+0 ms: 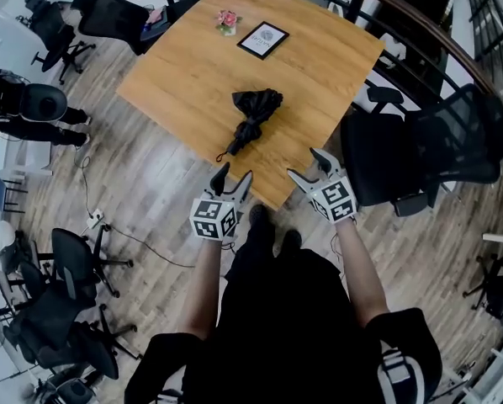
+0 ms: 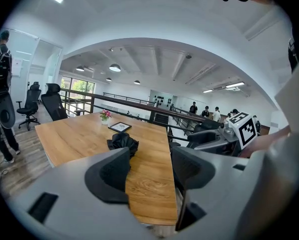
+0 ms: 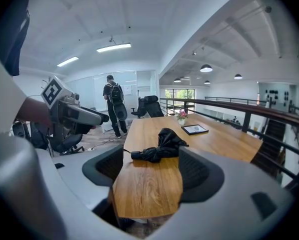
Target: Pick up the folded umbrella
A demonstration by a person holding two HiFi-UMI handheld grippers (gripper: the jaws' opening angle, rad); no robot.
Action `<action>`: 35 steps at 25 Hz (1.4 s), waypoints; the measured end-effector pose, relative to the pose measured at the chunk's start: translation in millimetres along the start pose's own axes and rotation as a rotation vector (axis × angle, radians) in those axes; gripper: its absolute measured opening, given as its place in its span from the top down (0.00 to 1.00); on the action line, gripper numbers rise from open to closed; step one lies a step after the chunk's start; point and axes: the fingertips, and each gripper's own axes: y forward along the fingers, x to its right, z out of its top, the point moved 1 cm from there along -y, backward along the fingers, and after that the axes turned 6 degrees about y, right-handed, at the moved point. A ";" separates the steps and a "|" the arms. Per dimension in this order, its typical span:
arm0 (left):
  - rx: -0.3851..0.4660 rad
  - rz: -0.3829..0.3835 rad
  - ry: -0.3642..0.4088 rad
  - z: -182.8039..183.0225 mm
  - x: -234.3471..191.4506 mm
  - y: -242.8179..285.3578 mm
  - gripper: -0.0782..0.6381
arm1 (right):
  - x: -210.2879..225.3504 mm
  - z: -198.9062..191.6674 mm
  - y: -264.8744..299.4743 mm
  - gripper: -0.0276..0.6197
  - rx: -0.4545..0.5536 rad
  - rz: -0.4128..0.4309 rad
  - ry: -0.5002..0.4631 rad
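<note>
Black folded umbrella (image 1: 253, 118) on table (image 1: 193, 66), beyond left claw (image 1: 236, 172), right claw (image 1: 305, 163), both spread

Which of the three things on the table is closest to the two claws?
The black folded umbrella, lying toward the near corner of the table. The framed card and small pink flowers sit at its far side.

A light wooden table (image 1: 184, 66) fills the upper middle of the head view. 3 things lie on it. A black folded umbrella (image 1: 253, 116) sits near the frame's centre, handle toward the table's lower edge. Above it is a dark-framed flat item (image 1: 263, 39), perhaps a picture. A small pot of pink flowers (image 1: 227, 21) stands just to its left.
</note>
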 end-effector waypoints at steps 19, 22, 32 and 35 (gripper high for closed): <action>-0.058 -0.172 0.017 19.2 -92.3 72.9 0.49 | 19.8 39.2 87.9 0.40 -0.012 -0.144 0.064; -0.072 -0.197 0.025 17.1 -96.9 80.9 0.49 | 21.9 38.0 93.5 0.40 -0.014 -0.164 0.081; -0.116 -0.211 0.002 2.1 -107.5 108.6 0.49 | 34.8 27.0 111.9 0.40 -0.045 -0.161 0.107; -0.132 -0.208 -0.005 -2.4 -103.8 119.7 0.49 | 46.4 23.8 114.1 0.40 -0.053 -0.154 0.114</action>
